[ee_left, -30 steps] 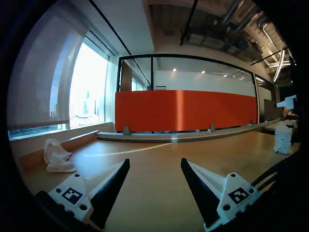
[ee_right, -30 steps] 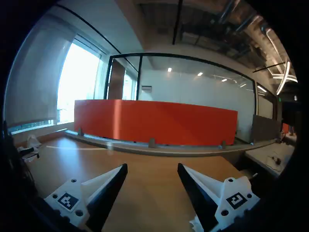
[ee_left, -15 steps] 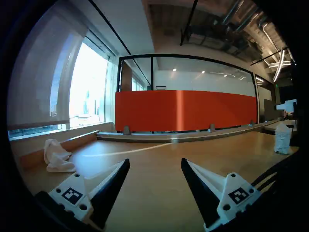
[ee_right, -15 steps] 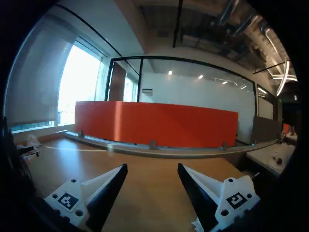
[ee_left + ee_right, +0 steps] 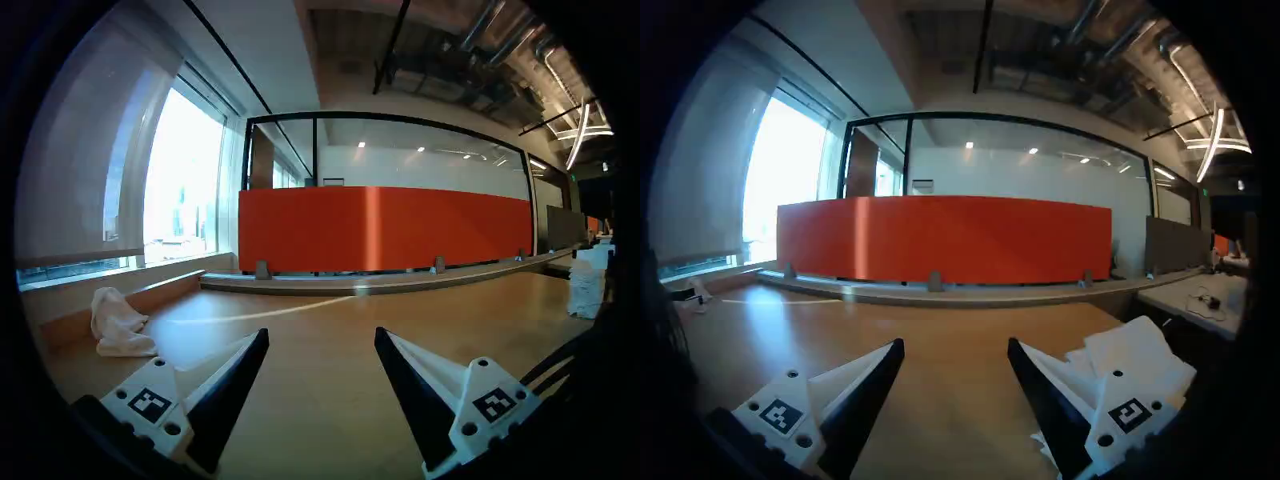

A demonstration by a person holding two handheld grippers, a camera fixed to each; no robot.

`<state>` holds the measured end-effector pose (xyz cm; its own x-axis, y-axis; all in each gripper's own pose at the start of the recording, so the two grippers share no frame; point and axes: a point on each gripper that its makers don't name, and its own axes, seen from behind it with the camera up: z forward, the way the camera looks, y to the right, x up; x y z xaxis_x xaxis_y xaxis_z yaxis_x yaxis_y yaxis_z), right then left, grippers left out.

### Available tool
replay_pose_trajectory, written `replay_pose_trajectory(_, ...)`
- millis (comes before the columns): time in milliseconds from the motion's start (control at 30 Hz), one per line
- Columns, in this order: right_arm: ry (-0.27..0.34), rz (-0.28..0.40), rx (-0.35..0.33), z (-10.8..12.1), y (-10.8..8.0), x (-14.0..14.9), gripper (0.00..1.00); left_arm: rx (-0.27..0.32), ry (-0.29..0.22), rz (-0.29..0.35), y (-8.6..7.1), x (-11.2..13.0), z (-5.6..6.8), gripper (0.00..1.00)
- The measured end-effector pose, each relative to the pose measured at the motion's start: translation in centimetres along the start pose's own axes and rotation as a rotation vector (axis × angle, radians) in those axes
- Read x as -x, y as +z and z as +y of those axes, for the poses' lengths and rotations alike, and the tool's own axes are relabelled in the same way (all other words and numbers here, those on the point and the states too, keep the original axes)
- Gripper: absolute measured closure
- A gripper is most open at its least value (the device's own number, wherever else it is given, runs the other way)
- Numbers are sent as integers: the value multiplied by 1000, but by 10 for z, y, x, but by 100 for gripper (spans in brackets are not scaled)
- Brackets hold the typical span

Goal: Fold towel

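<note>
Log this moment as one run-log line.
left gripper open | right gripper open | crumpled towel on table, ungrasped | white towels near right gripper

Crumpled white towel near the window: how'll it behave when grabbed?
Probably floppy: the towel lies in a crumpled heap, so it should drape from a pinch. Likely light; may slide on the smooth wooden table if pushed.

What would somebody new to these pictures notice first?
The long orange partition across the far edge of the wooden table grabs the eye, with the bright window to its left. Next come a crumpled white towel at the table's left edge in the left gripper view, and white folded cloth beside the open right gripper.
</note>
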<state>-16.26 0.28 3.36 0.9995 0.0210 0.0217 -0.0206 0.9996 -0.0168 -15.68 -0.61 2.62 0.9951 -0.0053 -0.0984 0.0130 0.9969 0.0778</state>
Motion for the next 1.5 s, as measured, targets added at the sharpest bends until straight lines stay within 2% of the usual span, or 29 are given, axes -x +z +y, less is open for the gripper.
replay_pose_trajectory(200, 11, 15, 15, 12, -2, 15, 0, 0, 0, 0, 0, 0, -1, 1)
replay_pose_trajectory(500, 3, 6, 15, 17, -5, 37, 0, 0, 0, 0, 0, 0, -1, 2)
replay_pose_trajectory(1500, 11, 36, 10, 15, -6, 38, 0, 0, 0, 0, 0, 0, -1, 2)
